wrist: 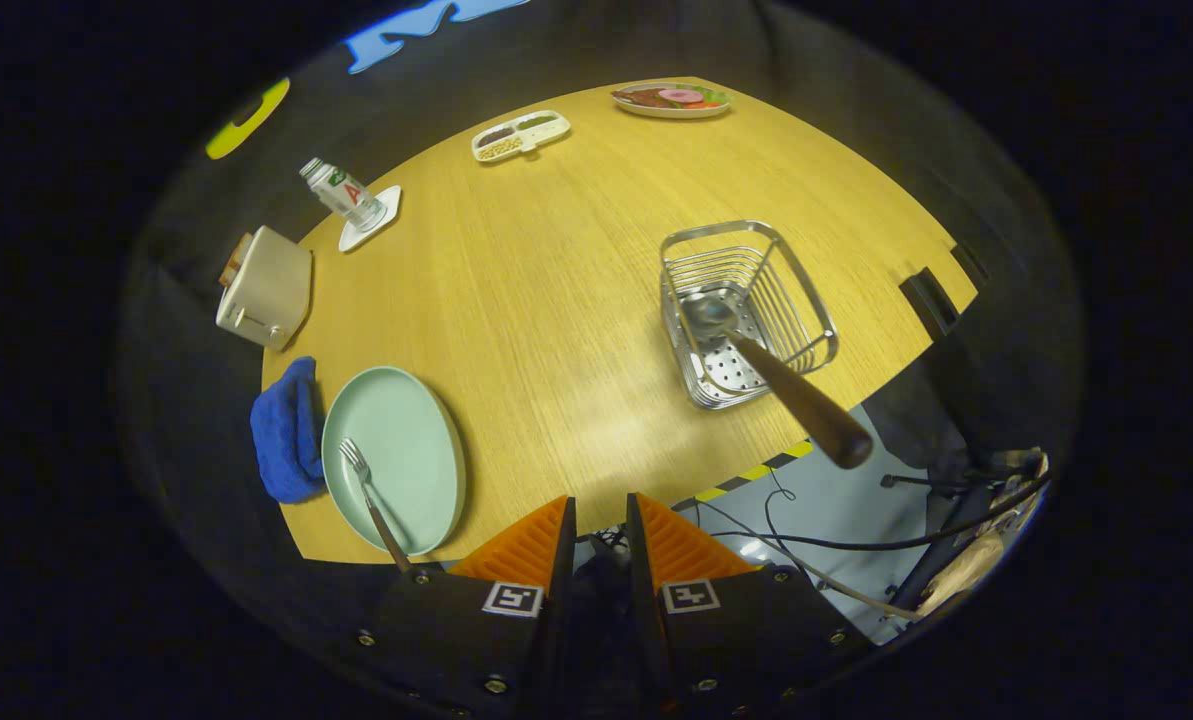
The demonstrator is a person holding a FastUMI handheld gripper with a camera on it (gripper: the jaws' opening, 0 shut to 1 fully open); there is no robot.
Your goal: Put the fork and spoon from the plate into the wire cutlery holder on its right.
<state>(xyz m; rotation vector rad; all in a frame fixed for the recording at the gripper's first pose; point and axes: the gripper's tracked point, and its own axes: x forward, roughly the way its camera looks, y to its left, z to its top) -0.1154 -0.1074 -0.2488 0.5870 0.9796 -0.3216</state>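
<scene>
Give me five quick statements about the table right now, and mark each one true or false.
1. The spoon stands in the wire cutlery holder, handle leaning out. True.
2. The fork is already in the holder. False: it lies on the green plate.
3. The tongs are shut on the fork. False: their fingers hold nothing, a narrow gap between them.
4. A blue cloth lies against the plate, on the side away from the holder. True.
5. The bottle stands on the plate. False: it stands on a white coaster beyond the toaster.
</scene>
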